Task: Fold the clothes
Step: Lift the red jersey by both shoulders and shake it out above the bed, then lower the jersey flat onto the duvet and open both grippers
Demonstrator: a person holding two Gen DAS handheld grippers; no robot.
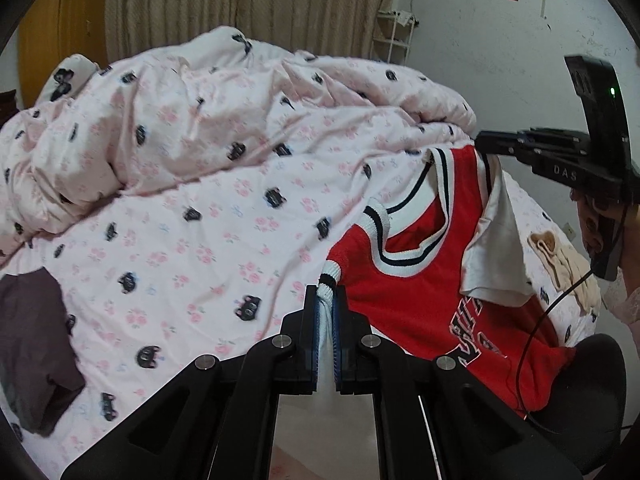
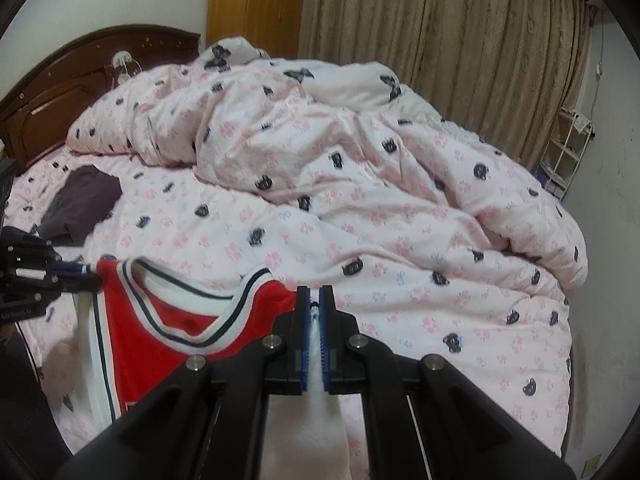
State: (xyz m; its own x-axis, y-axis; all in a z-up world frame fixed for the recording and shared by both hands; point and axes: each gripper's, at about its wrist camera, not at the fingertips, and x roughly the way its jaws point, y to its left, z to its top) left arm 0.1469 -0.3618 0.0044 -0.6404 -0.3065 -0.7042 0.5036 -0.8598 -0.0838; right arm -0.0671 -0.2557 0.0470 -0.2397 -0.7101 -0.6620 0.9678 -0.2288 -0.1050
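Bedroom with a bed (image 2: pixel 400 280) under a pink floral duvet (image 2: pixel 320 140). Red jersey (image 1: pixel 420 280) hangs lower right in the left view, left tongs (image 1: pixel 326 300) and right tongs (image 2: pixel 320 300) each pinching its white trim. Dark garment (image 2: pixel 84 204) lies at left.

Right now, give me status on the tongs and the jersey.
Left tongs shut on red jersey shoulder trim. Right tongs shut on its other shoulder. Jersey lifted above the bed. Dark garment lies clear.

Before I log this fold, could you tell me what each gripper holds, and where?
Both hold the red jersey: left gripper and right gripper each pinch a shoulder trim.
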